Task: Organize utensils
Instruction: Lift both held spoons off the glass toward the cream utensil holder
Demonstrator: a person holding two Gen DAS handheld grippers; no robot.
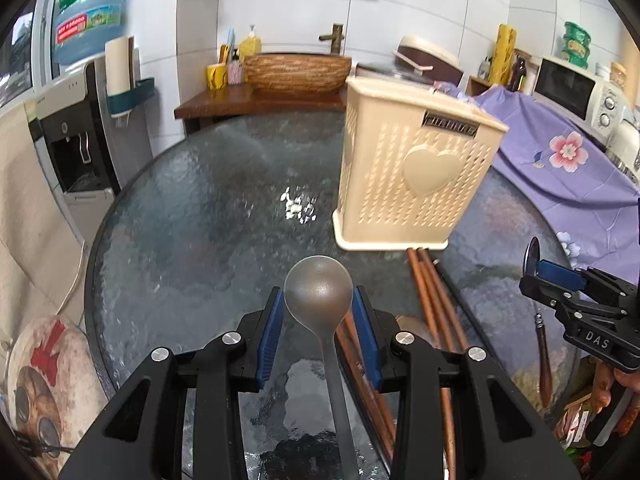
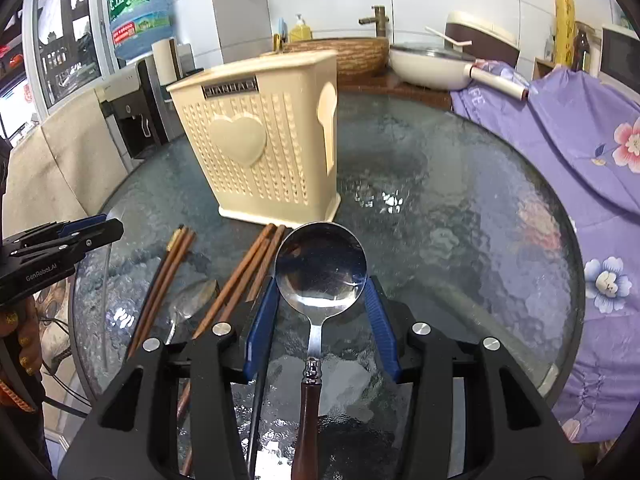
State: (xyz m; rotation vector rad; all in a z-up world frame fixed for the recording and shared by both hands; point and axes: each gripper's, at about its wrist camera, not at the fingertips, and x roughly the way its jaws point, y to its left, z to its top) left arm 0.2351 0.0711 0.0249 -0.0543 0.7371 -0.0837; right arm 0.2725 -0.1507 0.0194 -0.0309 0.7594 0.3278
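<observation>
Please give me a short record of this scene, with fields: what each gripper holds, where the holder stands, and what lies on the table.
left gripper: shut on the grey spoon, by the bowl
right gripper: shut on the shiny spoon, by the bowl; its handle is brown wood
holder: cream plastic, upright on the glass table
on the table: brown chopsticks in front of the holder, one more spoon among them
holder contents: cannot tell
</observation>
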